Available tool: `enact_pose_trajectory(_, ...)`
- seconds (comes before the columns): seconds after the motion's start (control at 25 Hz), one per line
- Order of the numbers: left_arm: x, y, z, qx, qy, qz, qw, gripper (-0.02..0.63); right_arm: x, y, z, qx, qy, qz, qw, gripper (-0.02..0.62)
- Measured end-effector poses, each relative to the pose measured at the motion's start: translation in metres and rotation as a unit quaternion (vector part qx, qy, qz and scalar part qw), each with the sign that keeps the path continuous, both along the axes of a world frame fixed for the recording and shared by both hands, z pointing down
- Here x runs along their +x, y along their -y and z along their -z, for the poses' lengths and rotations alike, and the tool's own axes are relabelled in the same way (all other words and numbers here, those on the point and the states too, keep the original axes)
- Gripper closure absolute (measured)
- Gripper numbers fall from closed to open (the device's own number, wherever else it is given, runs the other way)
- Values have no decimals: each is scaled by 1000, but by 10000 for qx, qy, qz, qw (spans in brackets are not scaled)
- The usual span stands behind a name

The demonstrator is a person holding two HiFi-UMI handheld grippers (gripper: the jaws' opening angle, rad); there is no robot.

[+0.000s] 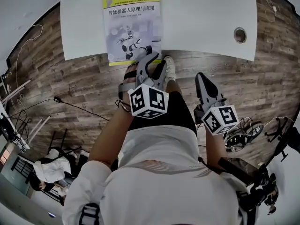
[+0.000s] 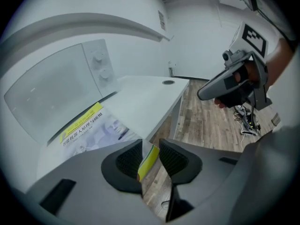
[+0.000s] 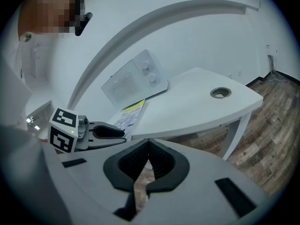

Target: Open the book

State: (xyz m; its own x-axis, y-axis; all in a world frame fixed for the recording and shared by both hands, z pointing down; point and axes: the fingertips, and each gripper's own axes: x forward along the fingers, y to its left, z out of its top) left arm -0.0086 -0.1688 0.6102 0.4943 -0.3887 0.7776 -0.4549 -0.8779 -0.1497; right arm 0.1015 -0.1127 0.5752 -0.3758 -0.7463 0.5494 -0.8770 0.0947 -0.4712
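Left hand-held gripper [image 2: 151,148] jaws closing round overhanging book [image 1: 132,27].

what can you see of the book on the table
The book is a paperback lying closed, cover up, on the white table, its near edge hanging over the table's edge. The cover has a yellow-green band on top, a black Chinese title and a pale picture of a white robot. Its near right corner stands between the jaws of the left tool, which are closing.
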Motion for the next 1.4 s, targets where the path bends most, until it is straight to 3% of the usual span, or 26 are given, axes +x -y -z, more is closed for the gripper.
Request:
enact_pose_trajectory(0.2, 1, -3, 8, -293, -362, 200, 9987, 556, -3, 4, 2, 24, 44, 35, 10000, 600)
enact_pose_trajectory(0.44, -7, 5, 30, -539, -1003, 634, 9915, 577, -12, 6, 3, 24, 98, 145, 9998, 600)
enact_pose_trajectory(0.68, -39, 26, 84, -228, -1598, 1162, 9800, 581, -34, 21, 11, 123, 124, 389, 9991, 600)
enact_pose_trajectory(0.8, -69, 41, 111, -40, -1936, 1617, 9677, 583, -50, 29, 21, 235, 144, 566, 9980, 600)
enact_pose_trajectory(0.88, -96, 50, 123, 24, -2206, 2043, 9537, 583, -64, 35, 28, 305, 145, 696, 9970, 600)
enact_pose_trajectory(0.96, -127, 55, 132, 49, -2566, 2568, 9318, 583, -76, 41, 33, 349, 132, 819, 9959, 600)
enact_pose_trajectory(1.12, -190, 64, 141, -64, -3390, 3743, 8631, 584, -98, 49, 39, 377, 112, 941, 9948, 600)
enact_pose_trajectory(1.24, -232, 70, 139, -131, -3720, 4320, 8215, 584, -115, 54, 41, 380, 96, 1045, 9938, 600)
enact_pose_trajectory(1.32, -255, 75, 134, -214, -3856, 4575, 8009, 584, -126, 56, 42, 375, 88, 1089, 9933, 600)
enact_pose_trajectory(1.4, -276, 80, 127, -267, -3919, 4771, 7862, 584, -135, 57, 42, 361, 81, 1110, 9931, 600)
